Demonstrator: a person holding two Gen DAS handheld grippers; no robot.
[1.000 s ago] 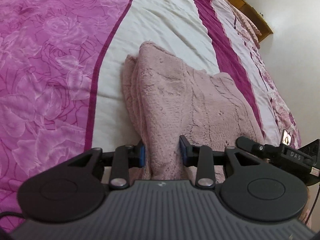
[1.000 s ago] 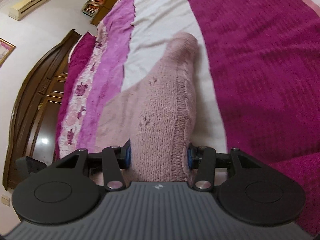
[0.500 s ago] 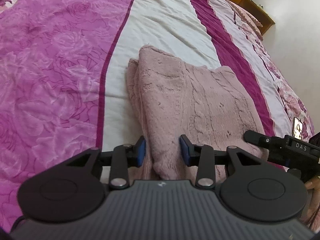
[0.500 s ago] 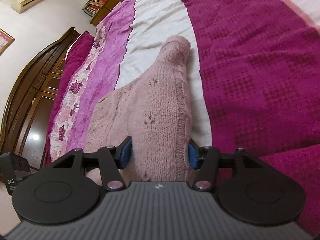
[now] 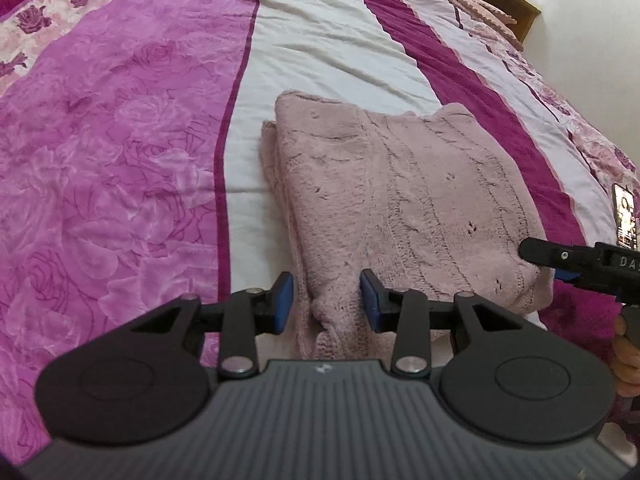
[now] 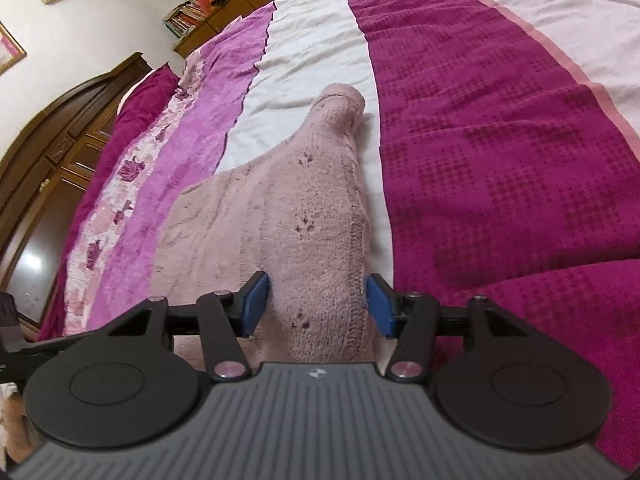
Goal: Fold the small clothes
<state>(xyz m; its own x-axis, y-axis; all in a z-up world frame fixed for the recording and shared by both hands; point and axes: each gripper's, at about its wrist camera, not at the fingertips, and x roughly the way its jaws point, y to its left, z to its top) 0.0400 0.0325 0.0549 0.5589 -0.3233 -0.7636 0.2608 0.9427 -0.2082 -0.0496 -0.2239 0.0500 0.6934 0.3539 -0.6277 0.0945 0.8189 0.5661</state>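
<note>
Sweater (image 5: 400, 200), pink knit, lies folded on the white stripe of the bedspread (image 5: 120, 160); we see our left gripper (image 5: 326, 304) and right gripper (image 6: 316, 304) each spread wide, blue pads flanking a near corner without clamping it

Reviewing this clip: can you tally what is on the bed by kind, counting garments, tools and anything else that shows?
Pink knit garment: 1, folded on the bedspread
Tools: 2, left tool and right tool
Phone: 1, at the left view's right edge
Total: 4
</note>
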